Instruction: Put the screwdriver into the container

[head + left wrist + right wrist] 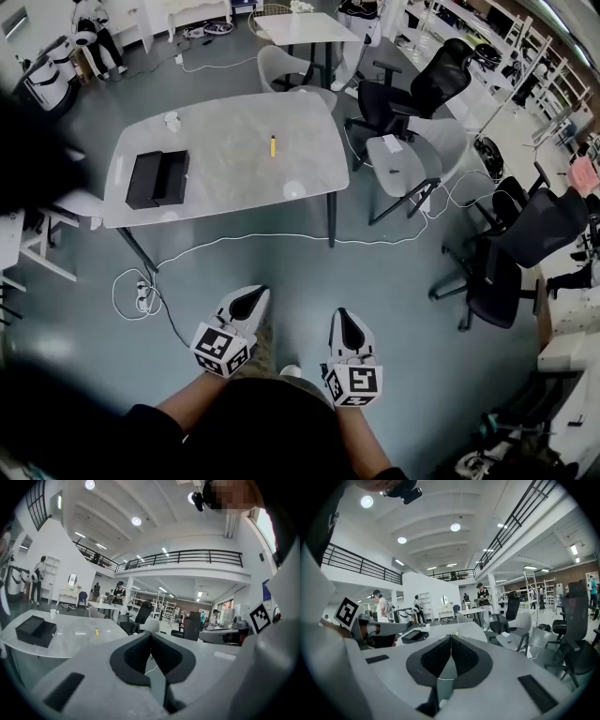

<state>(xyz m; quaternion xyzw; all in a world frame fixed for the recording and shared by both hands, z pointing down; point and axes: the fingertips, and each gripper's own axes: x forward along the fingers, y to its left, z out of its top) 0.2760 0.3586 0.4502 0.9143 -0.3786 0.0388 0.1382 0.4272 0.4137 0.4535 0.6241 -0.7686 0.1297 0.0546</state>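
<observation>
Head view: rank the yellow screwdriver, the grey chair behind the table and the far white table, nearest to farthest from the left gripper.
1. Yellow screwdriver, on the near table.
2. Grey chair, just behind that table.
3. White table, farthest back.

Both grippers are held low and close in front of the body, side by side and pointing forward. The left gripper [249, 298] is angled slightly to the right, its marker cube [223, 350] tilted; its jaws meet at the tips with nothing between them. The right gripper [345, 321] points nearly straight ahead, jaws pressed together, likewise empty. The bare left forearm [184, 403] and right forearm [362, 442] reach out from the torso, elbows tucked in.
</observation>
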